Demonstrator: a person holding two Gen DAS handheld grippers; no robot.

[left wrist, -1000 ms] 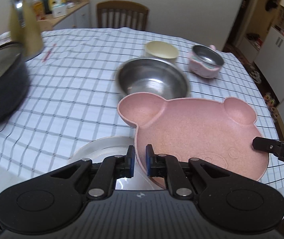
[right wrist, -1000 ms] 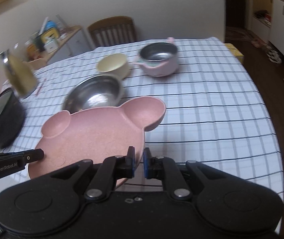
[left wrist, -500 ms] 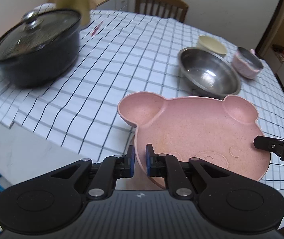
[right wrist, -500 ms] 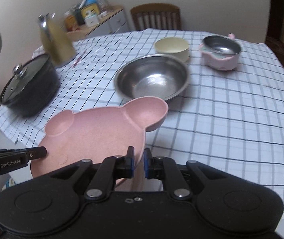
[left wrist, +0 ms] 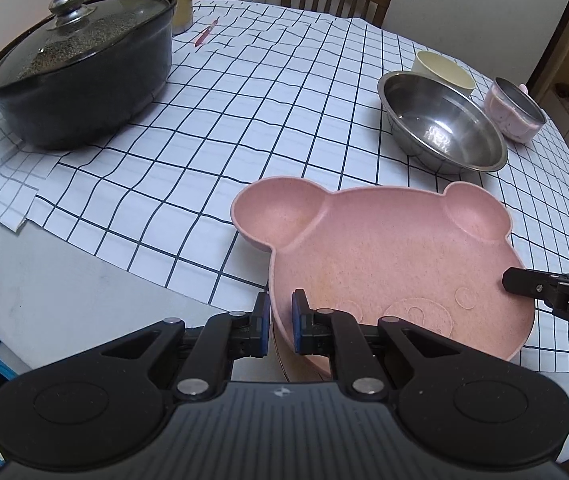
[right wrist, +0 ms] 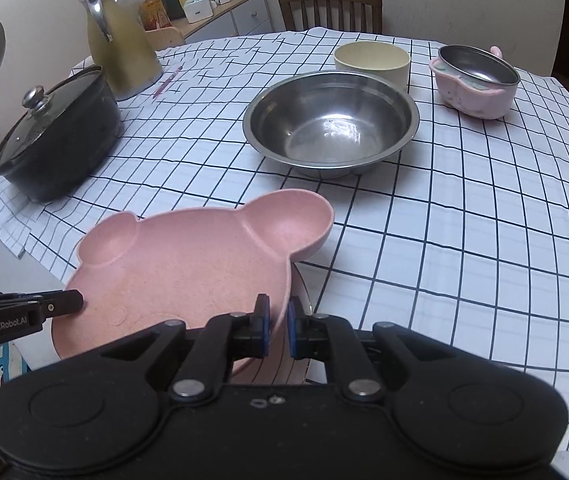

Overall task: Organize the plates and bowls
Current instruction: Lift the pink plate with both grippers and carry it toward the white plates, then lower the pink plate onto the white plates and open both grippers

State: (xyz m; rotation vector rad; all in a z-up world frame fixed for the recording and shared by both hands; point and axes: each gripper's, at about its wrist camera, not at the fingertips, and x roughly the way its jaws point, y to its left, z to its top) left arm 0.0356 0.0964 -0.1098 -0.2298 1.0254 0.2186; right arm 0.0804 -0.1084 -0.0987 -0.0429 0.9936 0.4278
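A pink bear-shaped plate (left wrist: 384,260) hangs just above the near edge of the checked tablecloth (left wrist: 244,120), gripped from both sides. My left gripper (left wrist: 281,322) is shut on its near-left rim, and my right gripper (right wrist: 278,326) is shut on its near-right rim. Each gripper's tip shows at the plate's far side in the other view: the right gripper (left wrist: 524,284), the left gripper (right wrist: 64,304). Beyond the pink plate (right wrist: 188,264) stand a steel bowl (right wrist: 330,120), a cream bowl (right wrist: 371,60) and a small pink bowl with a steel liner (right wrist: 476,80). A grey rim shows under the plate's right edge.
A black pot with a glass lid (left wrist: 80,64) stands at the left, with a yellow-green jug (right wrist: 118,48) and a red pen (left wrist: 206,34) behind it. A wooden chair (right wrist: 330,6) stands at the far side. The bare table edge (left wrist: 64,288) lies left of the plate.
Both grippers carried the pink plate leftward and lower along the table's near edge. The black pot has come fully into view and the steel bowl has shifted right. Both grips are unchanged.
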